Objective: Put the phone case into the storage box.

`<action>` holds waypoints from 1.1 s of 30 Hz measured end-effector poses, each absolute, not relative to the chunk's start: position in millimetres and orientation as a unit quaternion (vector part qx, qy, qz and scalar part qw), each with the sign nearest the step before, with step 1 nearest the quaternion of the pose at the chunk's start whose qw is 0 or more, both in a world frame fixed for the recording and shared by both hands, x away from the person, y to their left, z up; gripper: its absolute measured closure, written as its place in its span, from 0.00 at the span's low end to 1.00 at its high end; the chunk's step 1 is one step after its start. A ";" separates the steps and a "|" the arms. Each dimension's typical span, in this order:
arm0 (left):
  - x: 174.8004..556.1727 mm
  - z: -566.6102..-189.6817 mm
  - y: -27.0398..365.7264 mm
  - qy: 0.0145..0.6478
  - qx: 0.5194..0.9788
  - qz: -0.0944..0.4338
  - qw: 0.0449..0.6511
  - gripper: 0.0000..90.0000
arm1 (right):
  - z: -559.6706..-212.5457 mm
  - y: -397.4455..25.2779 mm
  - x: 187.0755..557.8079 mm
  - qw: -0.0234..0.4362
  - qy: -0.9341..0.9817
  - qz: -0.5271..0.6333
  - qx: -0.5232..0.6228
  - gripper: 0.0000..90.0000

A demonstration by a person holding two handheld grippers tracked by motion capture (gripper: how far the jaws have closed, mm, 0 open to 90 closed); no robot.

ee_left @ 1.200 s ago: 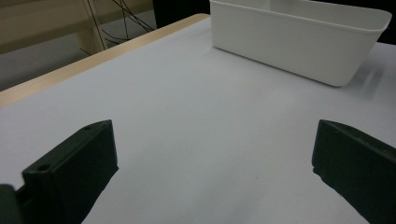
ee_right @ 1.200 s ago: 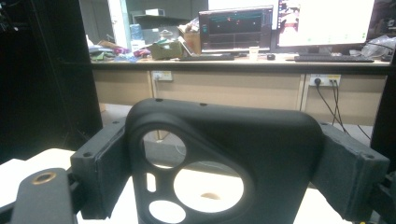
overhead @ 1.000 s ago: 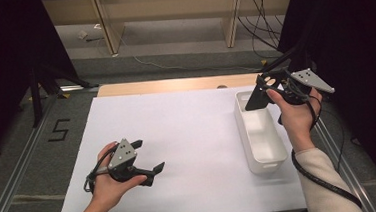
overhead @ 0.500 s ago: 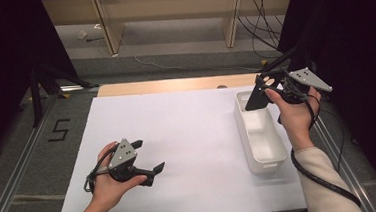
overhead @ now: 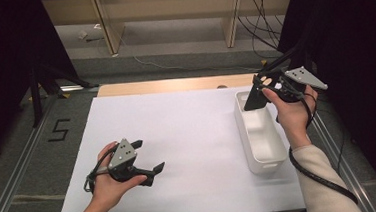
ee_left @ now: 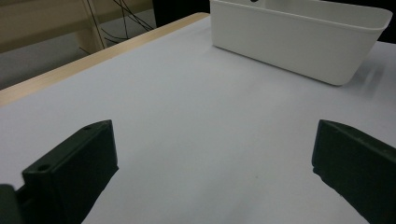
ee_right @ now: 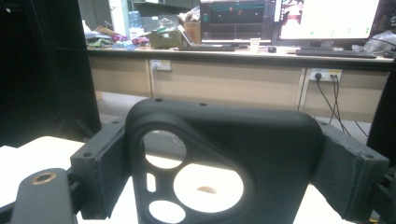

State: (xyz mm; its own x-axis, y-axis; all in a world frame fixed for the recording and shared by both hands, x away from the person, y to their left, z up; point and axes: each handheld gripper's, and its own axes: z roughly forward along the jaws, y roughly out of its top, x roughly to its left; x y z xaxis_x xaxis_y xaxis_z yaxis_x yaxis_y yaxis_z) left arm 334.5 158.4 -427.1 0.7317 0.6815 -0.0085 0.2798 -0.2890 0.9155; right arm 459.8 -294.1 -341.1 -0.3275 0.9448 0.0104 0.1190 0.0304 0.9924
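Note:
My right gripper [overhead: 261,88] is held up over the far end of a white bin [overhead: 277,156] and is shut on a black phone case [overhead: 253,100]. In the right gripper view the phone case [ee_right: 261,140] stands between the jaws, its camera cut-outs facing me, and my right gripper [ee_right: 224,169] clamps its two sides. My left gripper [overhead: 148,157] rests low over the white table sheet [overhead: 193,130] at the near left, open with nothing in it. In the left gripper view my left gripper [ee_left: 215,140] has its jaws wide apart over bare sheet, and the white bin [ee_left: 299,37] lies ahead.
The bin looks bare inside as far as I can see. A wooden strip [overhead: 174,85] runs along the table's far edge. Metal rails [overhead: 10,178] flank the table. Desks with monitors [ee_right: 289,18] stand beyond.

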 end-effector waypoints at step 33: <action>334.7 -427.6 158.3 0.309 0.779 0.196 0.509 0.00 | -344.8 -292.3 470.0 0.382 0.614 0.532 0.441 0.18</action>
State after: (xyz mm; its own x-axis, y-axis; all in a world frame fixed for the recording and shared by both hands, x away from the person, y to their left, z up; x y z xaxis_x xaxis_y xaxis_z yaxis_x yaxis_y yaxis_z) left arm 334.7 158.3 -427.6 0.7320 0.6812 -0.0093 0.2814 -0.2900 0.9147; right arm 470.0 -292.3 -344.8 -0.3199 0.9474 0.0005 0.1348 0.0450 0.9899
